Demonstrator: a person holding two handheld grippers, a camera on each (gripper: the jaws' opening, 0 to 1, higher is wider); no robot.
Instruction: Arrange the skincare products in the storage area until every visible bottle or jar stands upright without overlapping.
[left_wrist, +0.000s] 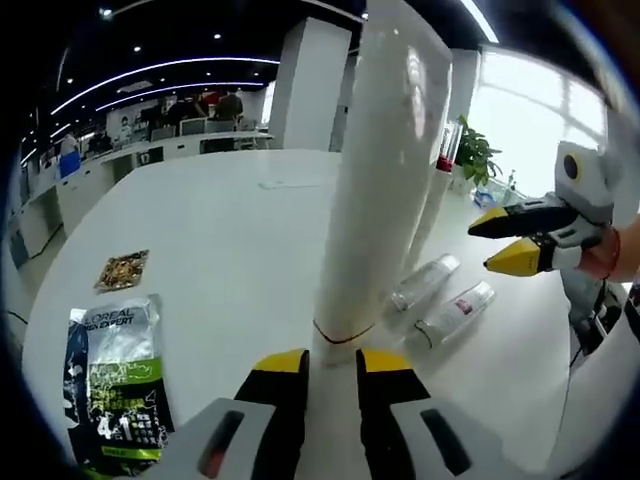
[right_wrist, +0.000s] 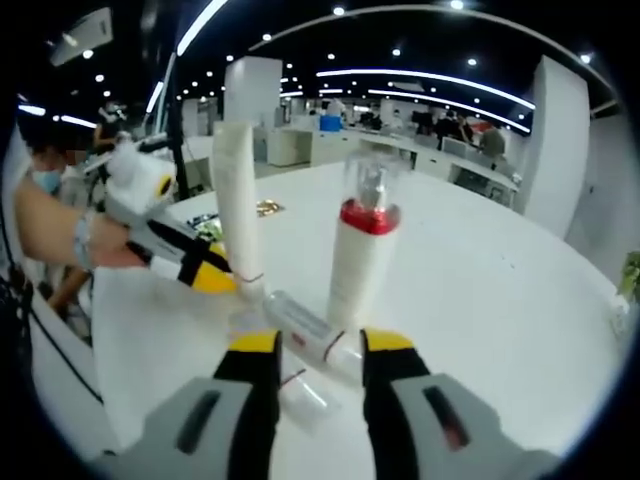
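A large white table (left_wrist: 230, 250) in an open-plan office, seen from two handheld grippers.

In the left gripper view, the left gripper (left_wrist: 330, 362) rises from the bottom edge with yellow-tipped black jaws clamped on the narrow lower end of a tall white tube (left_wrist: 378, 190), just below a thin red line around it. The tube stands upright on the table and widens as it rises out of the top of the view. Just to its right, two clear bottles (left_wrist: 445, 298) lie on their sides on the table, close beside each other (one carries a red label). Partly hidden behind the tube stands a white pump bottle (left_wrist: 441, 180) with a red collar. At lower left lies a L'Oreal sachet (left_wrist: 115, 385) in silver, black and green, and beyond it a small brown patterned packet (left_wrist: 123, 270). The right gripper (left_wrist: 508, 243) comes in from the right, above the lying bottles, its jaws apart and holding nothing. A potted plant (left_wrist: 475, 155) stands at the far right.

In the right gripper view, the right gripper (right_wrist: 320, 345) has its jaws apart, with one lying clear bottle (right_wrist: 310, 335) just ahead, between the tips but not gripped. The pump bottle (right_wrist: 362, 245) stands upright just beyond it. At left, the left gripper (right_wrist: 210, 272), held by a person's hand (right_wrist: 105, 250), grips the foot of the white tube (right_wrist: 238, 205).
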